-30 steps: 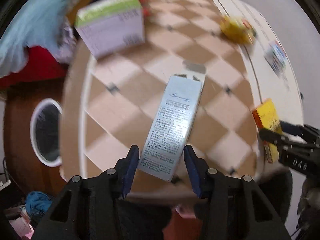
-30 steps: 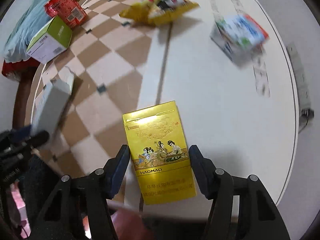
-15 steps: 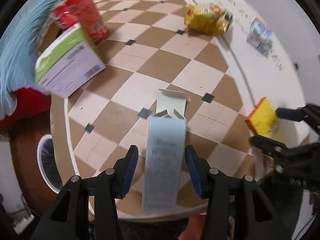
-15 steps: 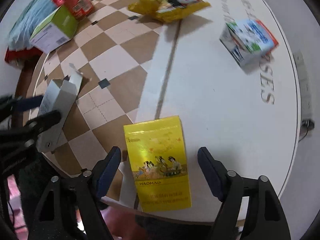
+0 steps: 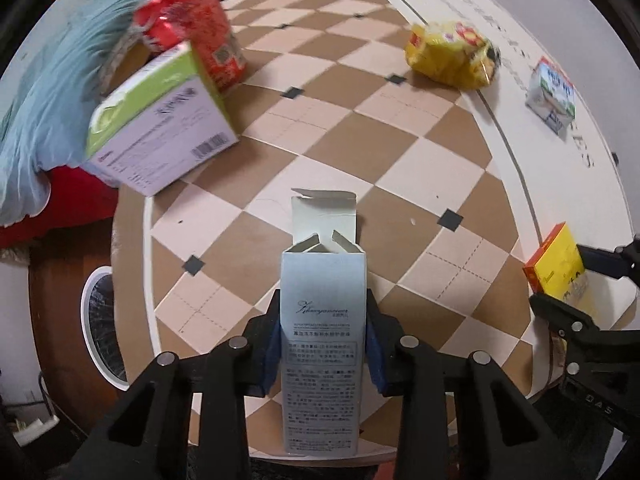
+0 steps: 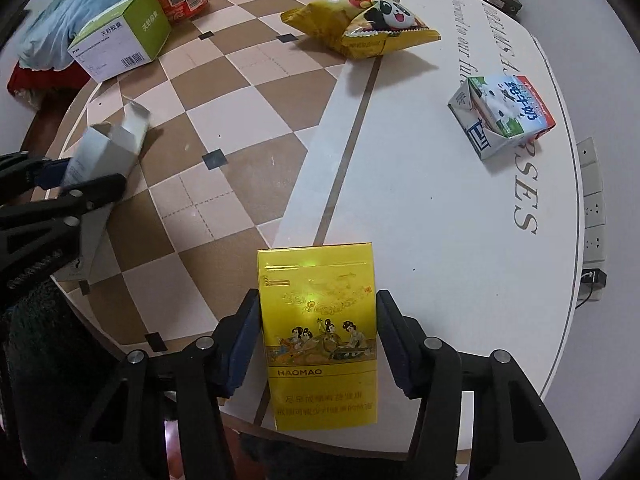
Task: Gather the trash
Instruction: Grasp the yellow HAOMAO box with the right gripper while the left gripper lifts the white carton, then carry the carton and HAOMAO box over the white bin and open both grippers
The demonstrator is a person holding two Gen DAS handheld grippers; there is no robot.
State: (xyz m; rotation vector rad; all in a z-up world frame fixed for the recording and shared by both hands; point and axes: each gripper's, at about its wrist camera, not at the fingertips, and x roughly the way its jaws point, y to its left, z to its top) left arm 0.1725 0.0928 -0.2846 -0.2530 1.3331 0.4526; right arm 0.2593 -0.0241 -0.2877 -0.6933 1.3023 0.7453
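The left gripper (image 5: 323, 344) had its blue-padded fingers (image 5: 271, 346) pressed against both sides of a pale grey carton (image 5: 322, 364), which stood at the near edge of the round bench (image 5: 400, 184) with its top flaps open; the right gripper (image 6: 317, 338) likewise clamped a yellow cigarette pack (image 6: 318, 354) from either side at the bench's near rim; in the left view that pack (image 5: 558, 270) showed at the far right, between black fingers. Farther back on the chequered part lay a green-and-white box (image 5: 160, 128), with a red can (image 5: 196, 36) just behind it; a yellow snack bag (image 6: 360, 24) lay near the far middle; a crumpled milk carton (image 6: 502, 114) sat on the white part, well apart from the bag; a light blue cloth (image 5: 52, 92) lay beyond the bench's left edge.
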